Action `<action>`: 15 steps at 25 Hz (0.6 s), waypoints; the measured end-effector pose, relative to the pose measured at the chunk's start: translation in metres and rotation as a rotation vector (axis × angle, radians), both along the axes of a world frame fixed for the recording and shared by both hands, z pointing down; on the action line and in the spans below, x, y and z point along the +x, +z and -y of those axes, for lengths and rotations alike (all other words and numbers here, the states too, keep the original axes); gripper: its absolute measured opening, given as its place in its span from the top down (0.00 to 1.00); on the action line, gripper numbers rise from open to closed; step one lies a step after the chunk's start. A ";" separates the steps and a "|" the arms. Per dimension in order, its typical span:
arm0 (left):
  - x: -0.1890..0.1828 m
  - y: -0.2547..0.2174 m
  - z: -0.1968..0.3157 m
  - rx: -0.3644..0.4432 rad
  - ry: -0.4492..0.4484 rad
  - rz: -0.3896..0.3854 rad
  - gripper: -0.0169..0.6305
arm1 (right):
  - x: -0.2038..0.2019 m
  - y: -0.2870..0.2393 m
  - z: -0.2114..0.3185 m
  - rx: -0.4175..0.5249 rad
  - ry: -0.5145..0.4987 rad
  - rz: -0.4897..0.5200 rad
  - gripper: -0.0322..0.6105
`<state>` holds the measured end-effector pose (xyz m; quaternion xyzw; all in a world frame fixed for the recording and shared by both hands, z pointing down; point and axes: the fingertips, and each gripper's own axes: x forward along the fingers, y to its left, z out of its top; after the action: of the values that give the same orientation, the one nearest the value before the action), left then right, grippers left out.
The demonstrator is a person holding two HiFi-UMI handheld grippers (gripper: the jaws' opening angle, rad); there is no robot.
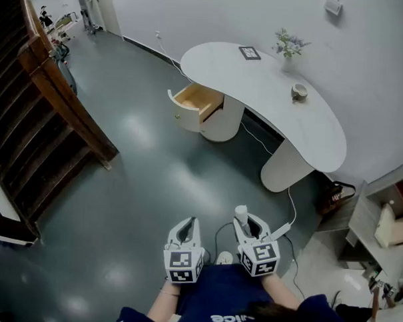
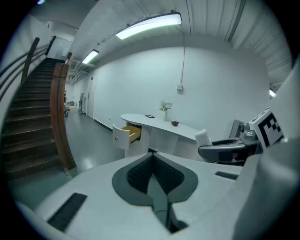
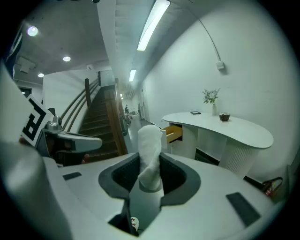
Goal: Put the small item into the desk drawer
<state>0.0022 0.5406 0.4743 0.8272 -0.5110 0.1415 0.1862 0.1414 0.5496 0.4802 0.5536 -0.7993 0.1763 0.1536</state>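
1. The left gripper (image 1: 187, 224) pointed toward the desk (image 1: 277, 100), well apart from it, and was tilted a little downward. Its jaws were closed together with nothing between them.
2. The right gripper (image 1: 247, 222) was just beside the left one, equally far from the desk and at the same downward tilt. Its jaws were clamped on a small white item (image 3: 150, 154) that stood upright between them.
3. Both forearms (image 1: 161, 301) ran back from the grippers, away from the desk, into dark blue sleeves (image 1: 315, 315).
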 end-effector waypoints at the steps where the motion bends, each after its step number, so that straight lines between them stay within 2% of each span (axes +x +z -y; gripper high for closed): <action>1: -0.002 0.000 0.003 -0.001 0.002 -0.001 0.97 | -0.001 0.001 0.002 -0.003 0.006 0.000 0.75; 7: -0.015 -0.003 0.027 0.006 0.039 -0.031 0.97 | -0.016 0.001 0.024 -0.009 0.028 0.025 0.75; 15: -0.046 -0.001 0.061 0.002 0.105 -0.027 0.97 | -0.053 0.002 0.052 -0.004 0.082 0.038 0.74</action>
<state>-0.0440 0.4800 0.4734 0.8549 -0.4645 0.1393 0.1844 0.0888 0.4980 0.4817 0.5820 -0.7784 0.1945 0.1321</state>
